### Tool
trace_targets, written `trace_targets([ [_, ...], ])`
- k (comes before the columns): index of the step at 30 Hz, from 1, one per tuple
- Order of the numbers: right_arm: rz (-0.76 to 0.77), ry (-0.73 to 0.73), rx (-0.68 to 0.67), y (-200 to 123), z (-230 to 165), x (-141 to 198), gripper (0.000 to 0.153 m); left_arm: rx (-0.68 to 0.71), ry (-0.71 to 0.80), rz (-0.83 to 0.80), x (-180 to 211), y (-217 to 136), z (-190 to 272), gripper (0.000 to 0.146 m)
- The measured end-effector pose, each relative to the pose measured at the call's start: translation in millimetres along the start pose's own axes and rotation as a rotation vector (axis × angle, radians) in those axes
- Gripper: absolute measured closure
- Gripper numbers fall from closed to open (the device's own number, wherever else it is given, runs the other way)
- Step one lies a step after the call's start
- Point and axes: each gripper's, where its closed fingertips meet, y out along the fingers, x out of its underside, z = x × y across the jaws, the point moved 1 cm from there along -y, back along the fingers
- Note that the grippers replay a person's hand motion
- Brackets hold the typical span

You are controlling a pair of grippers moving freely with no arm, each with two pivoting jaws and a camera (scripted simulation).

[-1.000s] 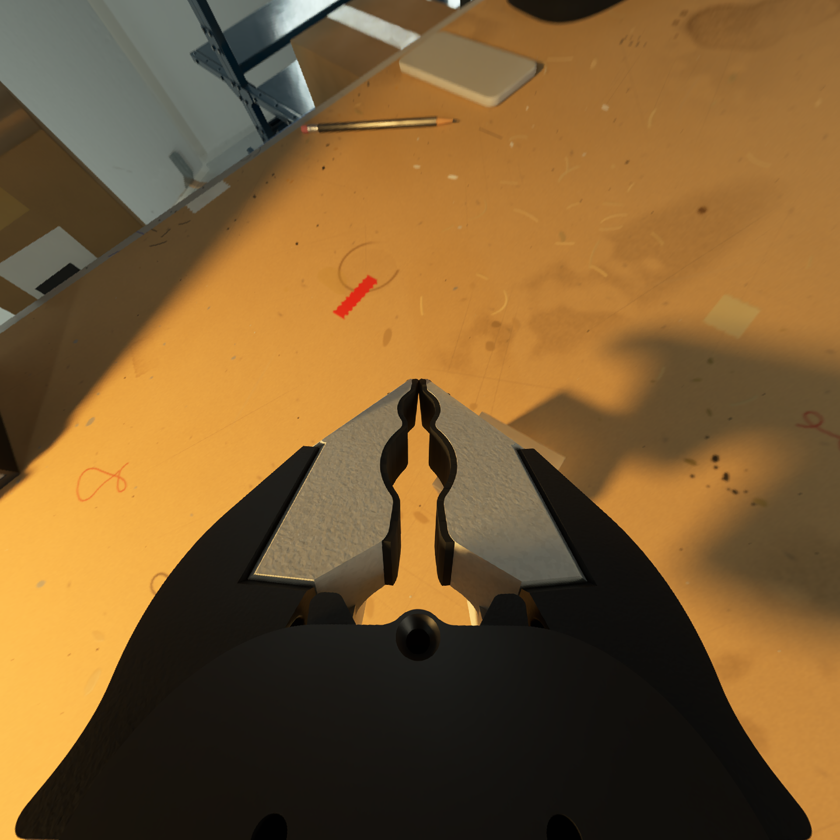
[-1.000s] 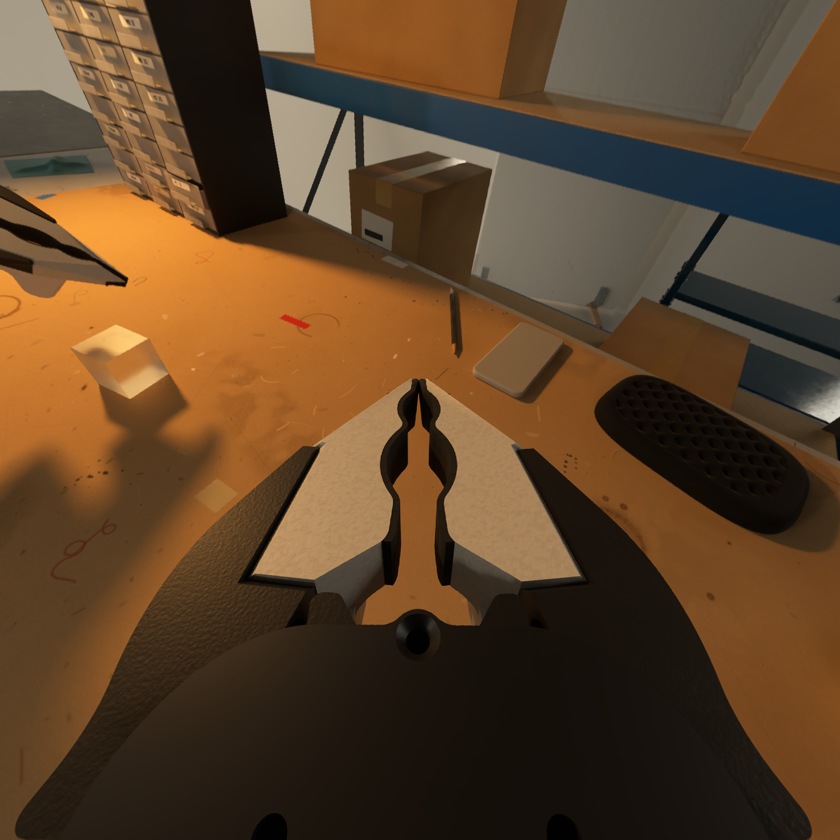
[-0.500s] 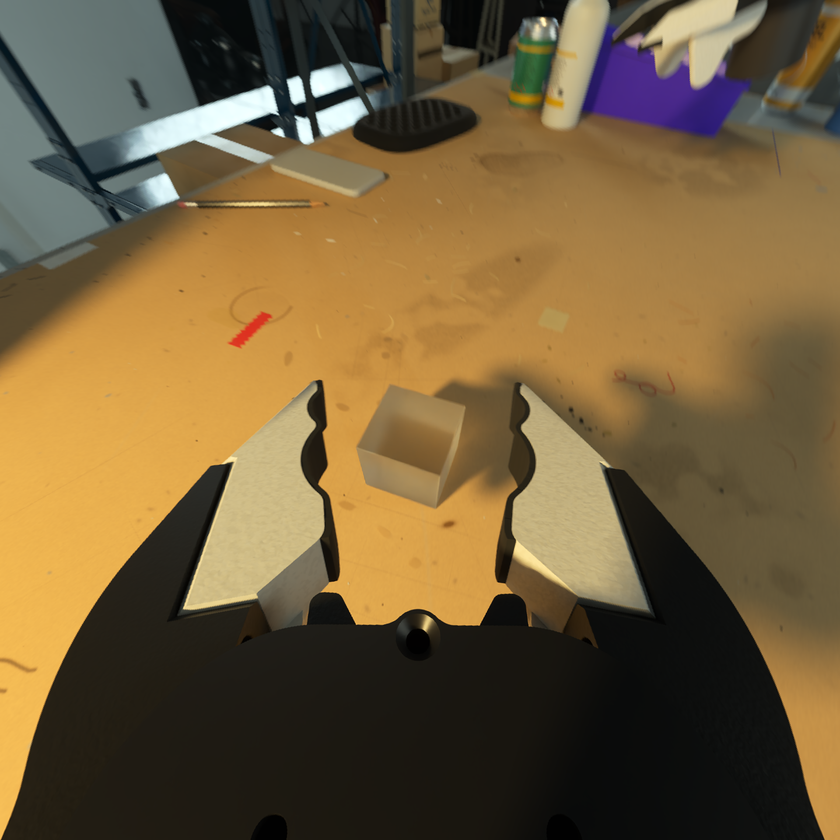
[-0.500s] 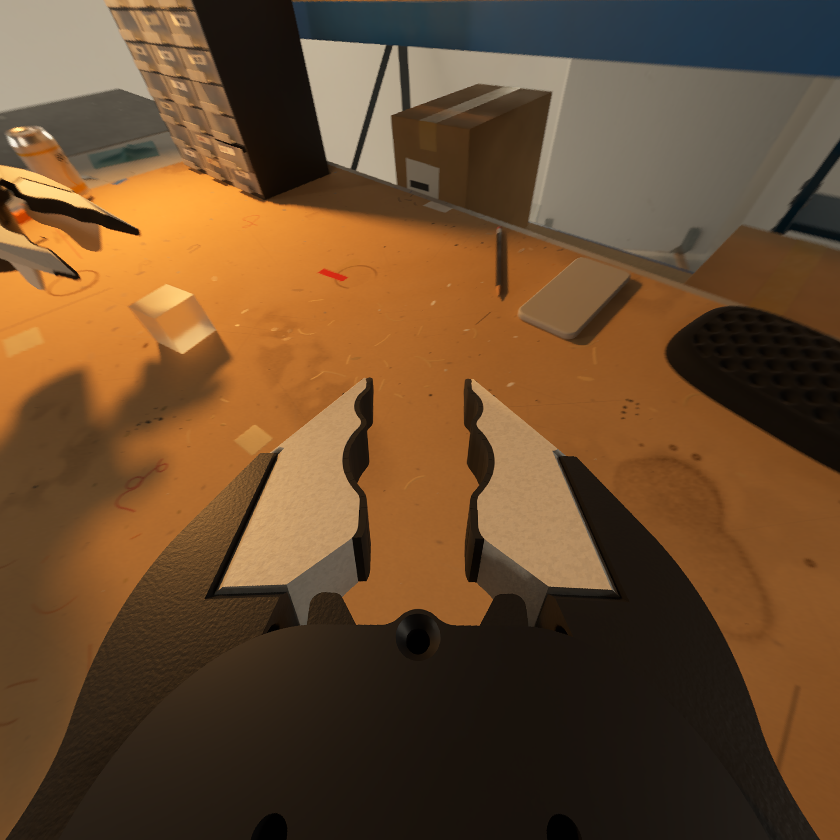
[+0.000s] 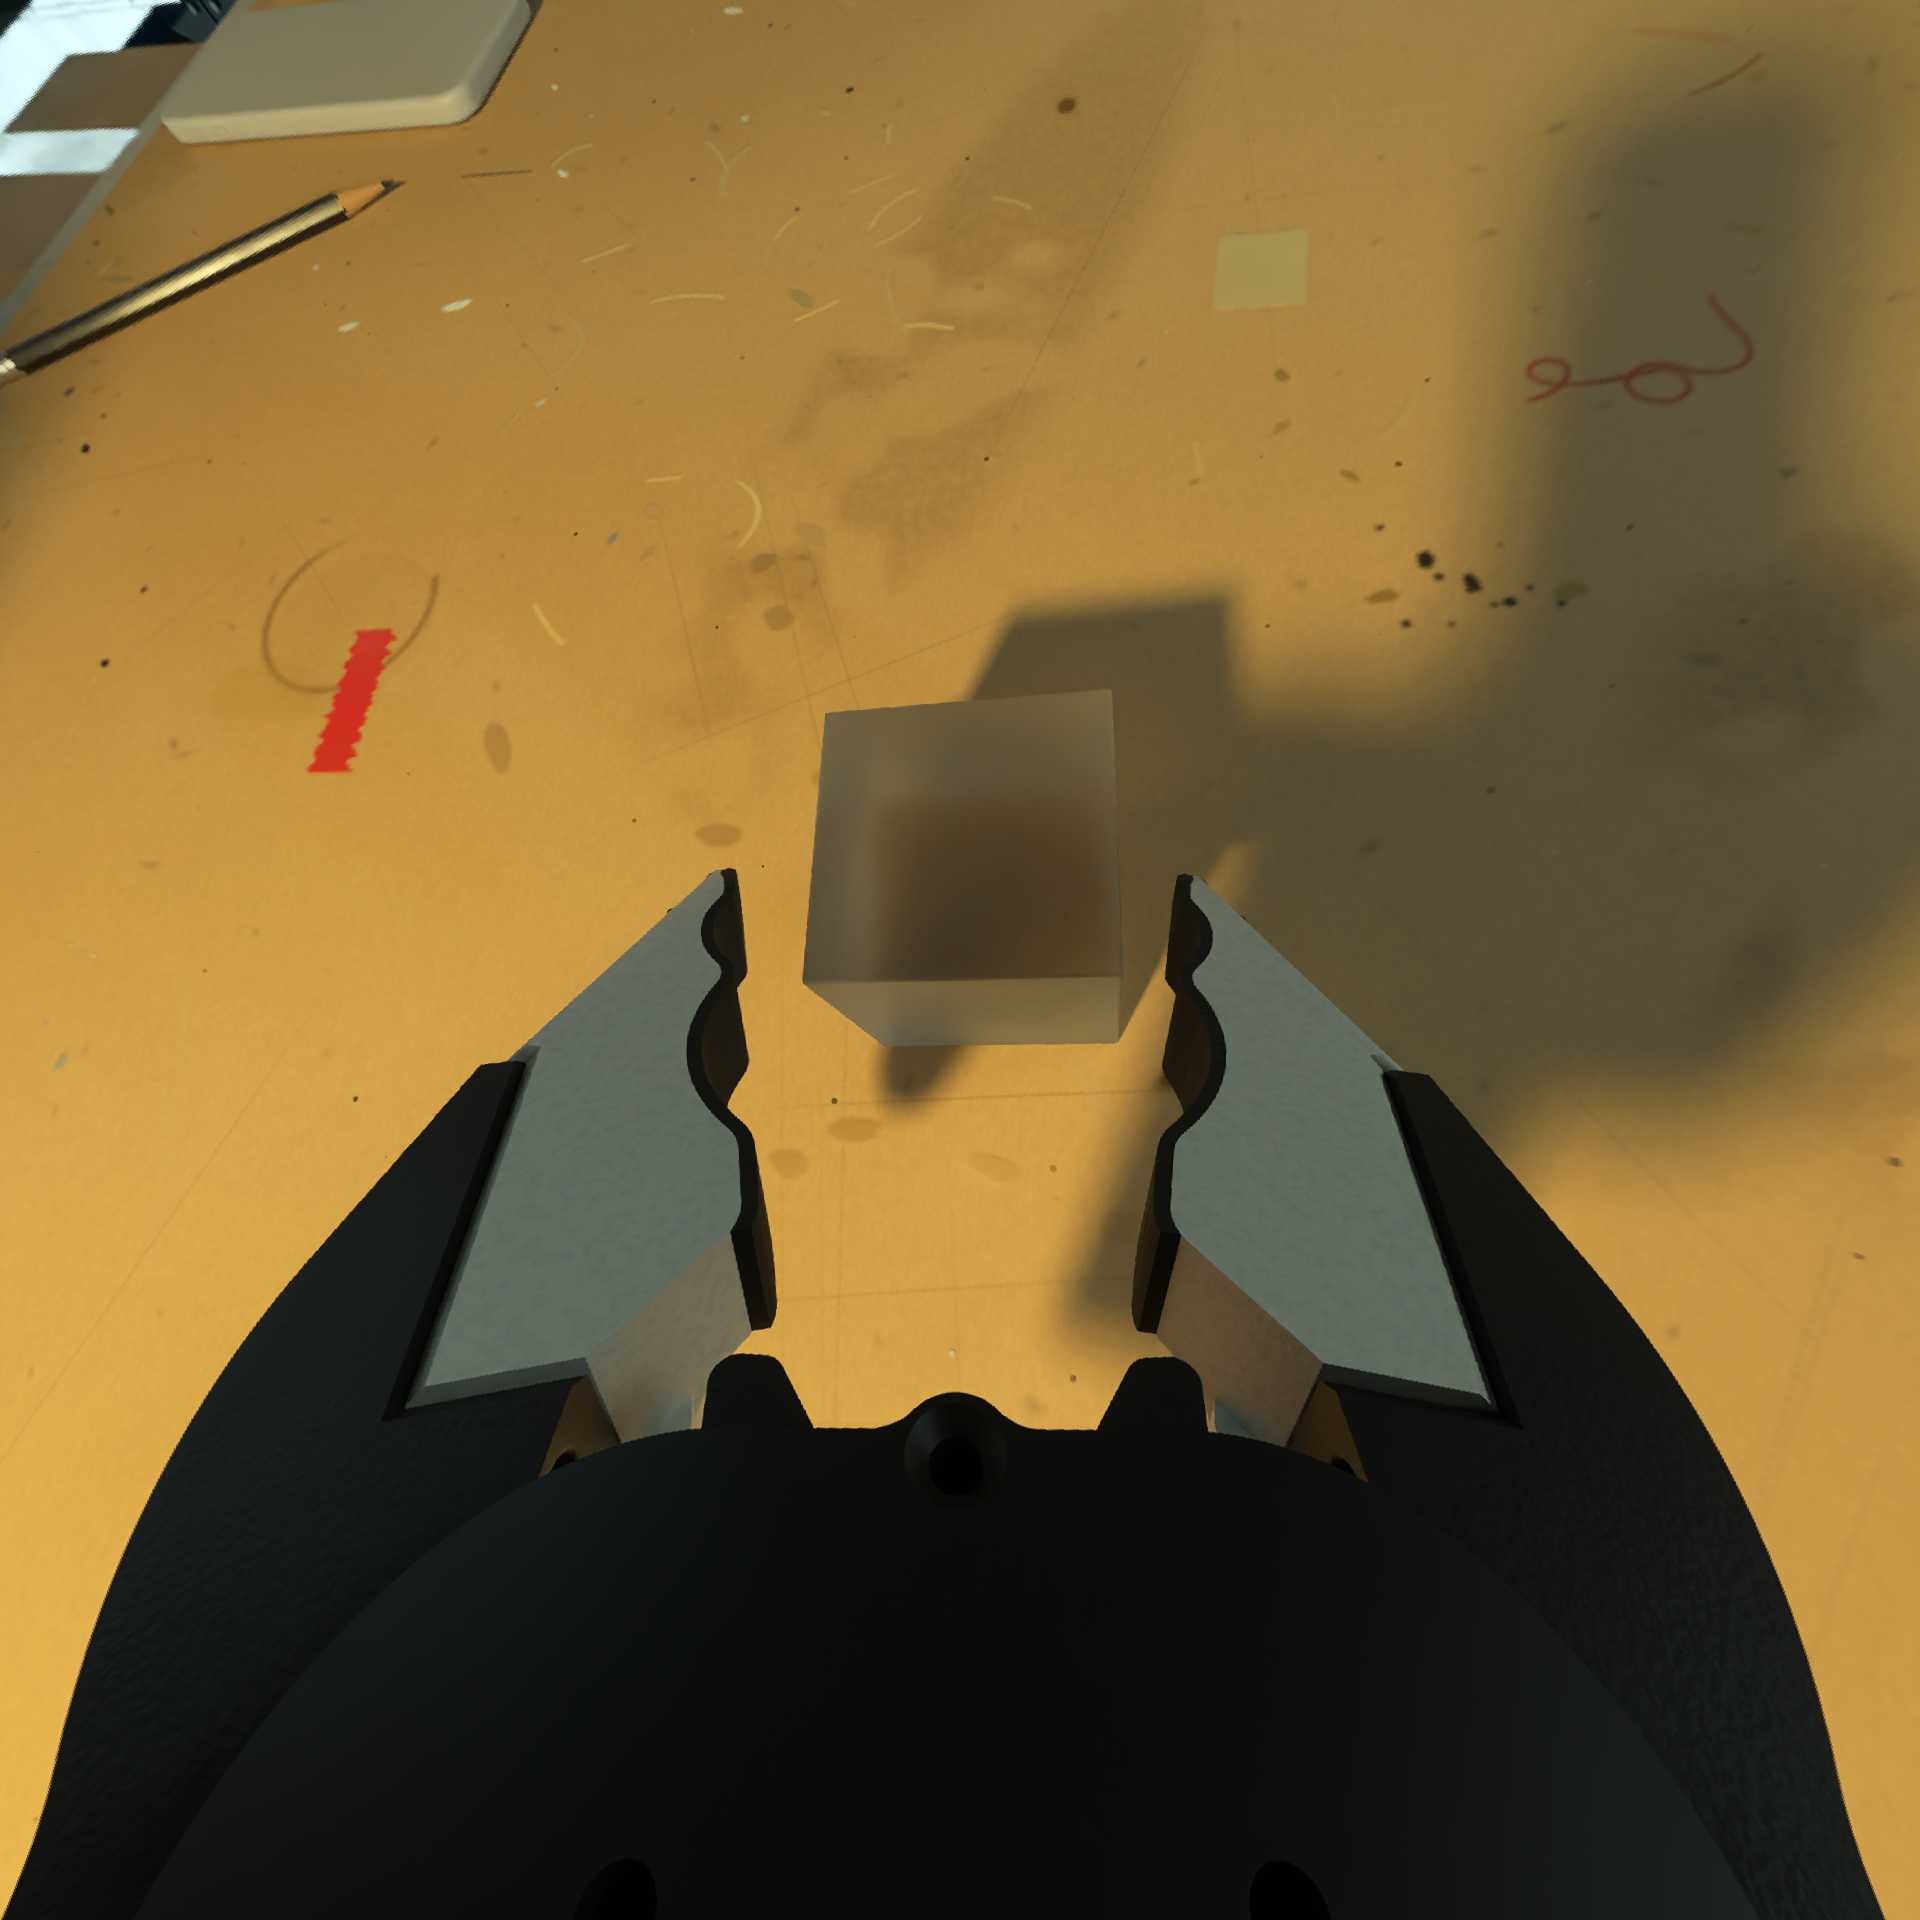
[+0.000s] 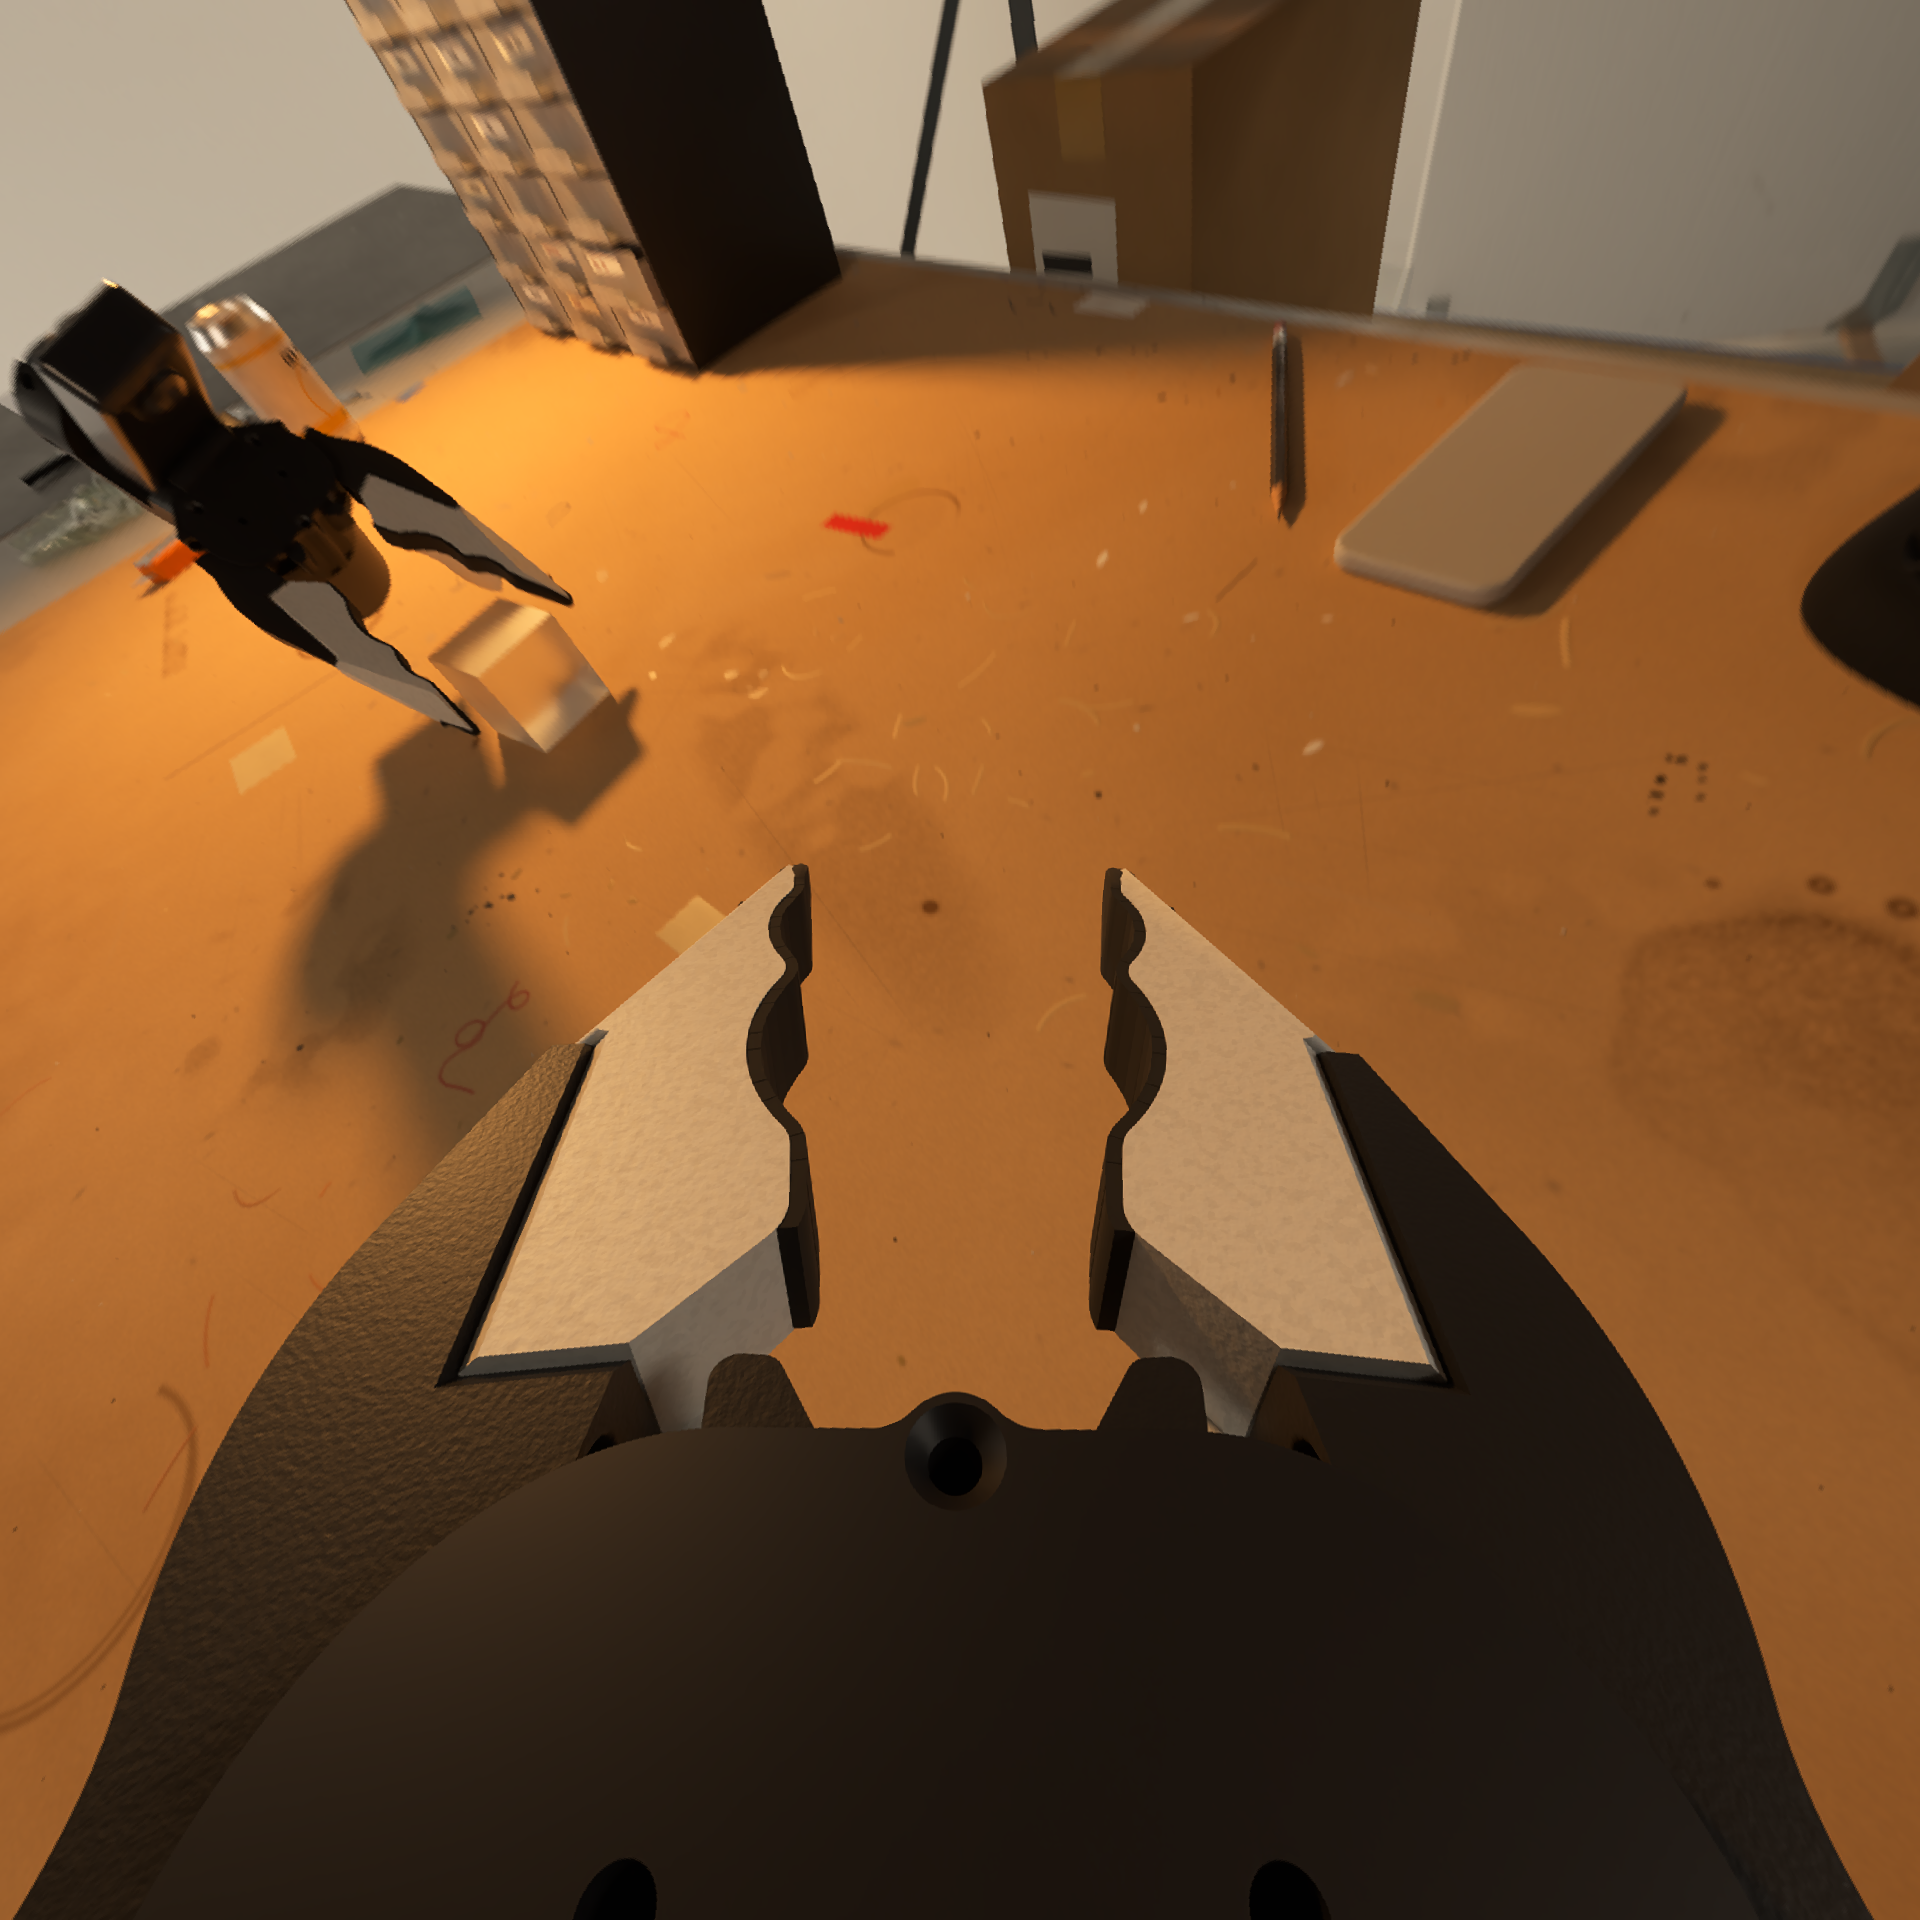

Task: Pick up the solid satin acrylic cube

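Scuffed orange bench (image 5: 1039, 156) – cube (image 5: 966, 862), pencil (image 5: 197, 270), beige pad (image 5: 343, 62).

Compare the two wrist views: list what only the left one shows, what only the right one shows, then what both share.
Only the left wrist view: nothing of its own.

Only the right wrist view: a tall dark drawer cabinet, a brown cardboard box, the open right gripper.

Both: the frosted translucent acrylic cube on the orange tabletop, the open left gripper, a pencil, a beige rounded slab, a red mark.

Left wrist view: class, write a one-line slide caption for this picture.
Open left tongs poised just short of a frosted clear cube on a scuffed orange table, pencil beyond.
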Motion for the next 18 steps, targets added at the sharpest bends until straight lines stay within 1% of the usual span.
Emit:
trace_targets([
  [2,-0.044,0.017,0.01,5,4,9,0.096,-0.008,0.02,0.006,2,4,1,0.069],
  [5,-0.096,0.041,0.025,10,6,17,0.096,-0.008,0.034,0.007,4,8,2,0.082],
  [8,-0.134,0.06,0.04,14,5,21,0.094,-0.022,0.02,0.032,-2,-2,2,0.082],
  [11,-0.178,0.056,0.074,20,3,26,0.091,-0.095,-0.082,0.15,-31,-26,-8,0.082],
  [12,-0.19,0.052,0.082,23,1,27,0.09,-0.109,-0.117,0.165,-41,-31,-9,0.082],
  [13,-0.196,0.043,0.086,27,-2,28,0.088,-0.117,-0.135,0.165,-50,-34,-9,0.082],
  [15,-0.182,0.012,0.102,34,-9,29,0.084,-0.174,-0.125,0.114,-61,-34,-9,0.082],
  [17,-0.155,-0.013,0.167,39,-10,35,0.075,-0.216,-0.091,0.06,-69,-28,-8,0.082],
  [18,-0.143,-0.018,0.202,40,-11,40,0.073,-0.226,-0.087,0.043,-72,-23,-7,0.082],
])
